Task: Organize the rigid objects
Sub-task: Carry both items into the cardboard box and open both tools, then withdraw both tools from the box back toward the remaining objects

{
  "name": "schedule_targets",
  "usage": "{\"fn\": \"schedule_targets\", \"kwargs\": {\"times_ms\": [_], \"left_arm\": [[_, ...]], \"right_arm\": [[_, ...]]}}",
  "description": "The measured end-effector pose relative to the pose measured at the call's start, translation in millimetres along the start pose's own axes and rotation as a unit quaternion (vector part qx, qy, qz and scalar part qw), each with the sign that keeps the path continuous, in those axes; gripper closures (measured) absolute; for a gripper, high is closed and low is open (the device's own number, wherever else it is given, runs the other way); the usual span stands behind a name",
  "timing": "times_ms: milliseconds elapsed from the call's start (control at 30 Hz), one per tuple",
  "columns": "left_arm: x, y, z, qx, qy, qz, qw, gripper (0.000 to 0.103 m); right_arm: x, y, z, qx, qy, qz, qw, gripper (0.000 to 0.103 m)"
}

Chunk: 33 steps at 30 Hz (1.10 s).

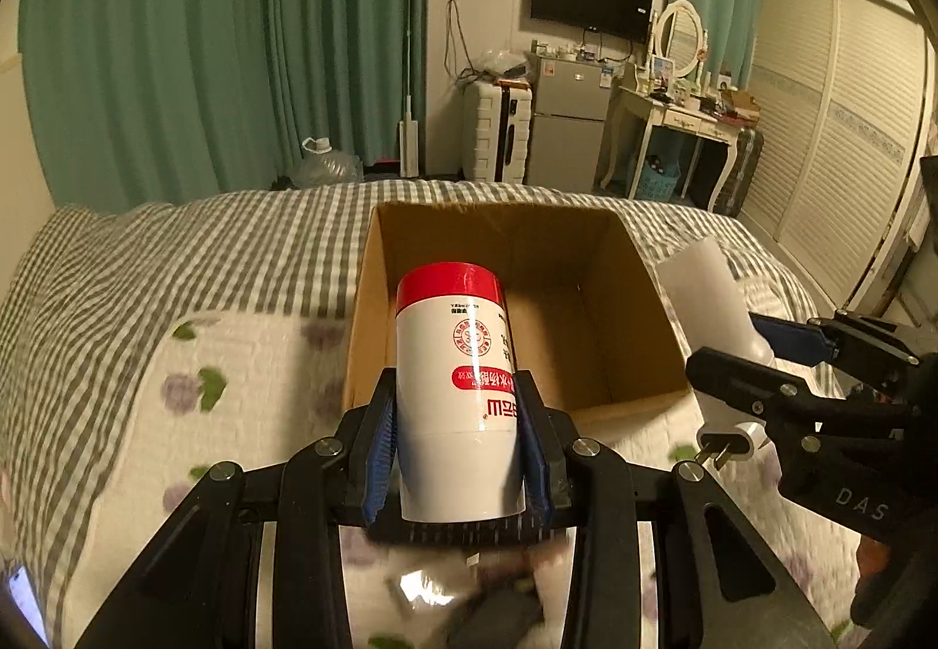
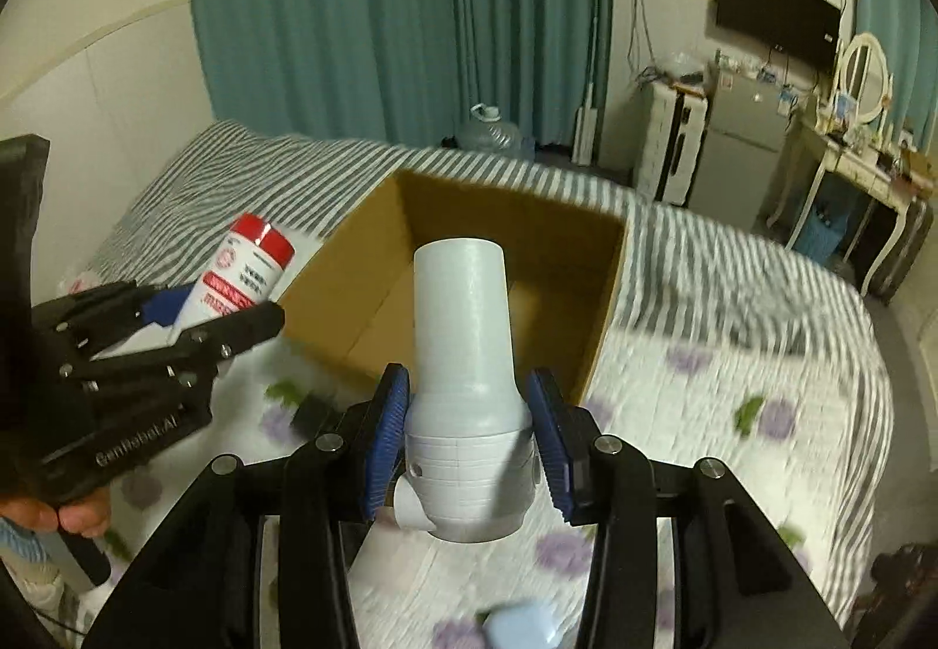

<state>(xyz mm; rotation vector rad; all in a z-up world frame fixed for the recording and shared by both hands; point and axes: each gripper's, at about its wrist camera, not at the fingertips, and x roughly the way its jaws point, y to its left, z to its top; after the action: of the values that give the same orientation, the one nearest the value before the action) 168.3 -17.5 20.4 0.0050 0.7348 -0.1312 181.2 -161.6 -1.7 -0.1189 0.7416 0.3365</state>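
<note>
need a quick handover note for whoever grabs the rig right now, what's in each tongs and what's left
Left tongs: shut on the white cylindrical bottle with a red cap, held above the near edge of the open brown cardboard box.
Right tongs: shut on the white plastic plug-in device with a tapered nozzle, also held in front of the box.
Box sits on the grey-checked bed cover; the inside that shows looks empty.
Done: both items picked up.
Left: put both into the box. A pale blue object lies on the floral quilt near the right tongs, possibly next.
</note>
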Motion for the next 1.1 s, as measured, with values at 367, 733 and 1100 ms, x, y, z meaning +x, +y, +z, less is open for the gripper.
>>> {"fn": "schedule_targets", "kwargs": {"times_ms": [367, 733, 1100], "left_arm": [[84.7, -5.5, 13.9, 0.037, 0.017, 0.018, 0.999, 0.044], [75.1, 6.9, 29.0, -0.011, 0.01, 0.021, 0.9997, 0.041], [-13.7, 2.9, 0.8, -0.002, -0.021, 0.038, 0.9991, 0.037]], "right_arm": [[80.3, -43.0, 13.6, 0.041, 0.016, -0.013, 0.999, 0.051], [42.1, -51.1, 14.9, 0.059, -0.025, -0.05, 0.997, 0.041], [-38.0, -30.9, -38.4, 0.053, -0.017, -0.079, 0.995, 0.032]]}}
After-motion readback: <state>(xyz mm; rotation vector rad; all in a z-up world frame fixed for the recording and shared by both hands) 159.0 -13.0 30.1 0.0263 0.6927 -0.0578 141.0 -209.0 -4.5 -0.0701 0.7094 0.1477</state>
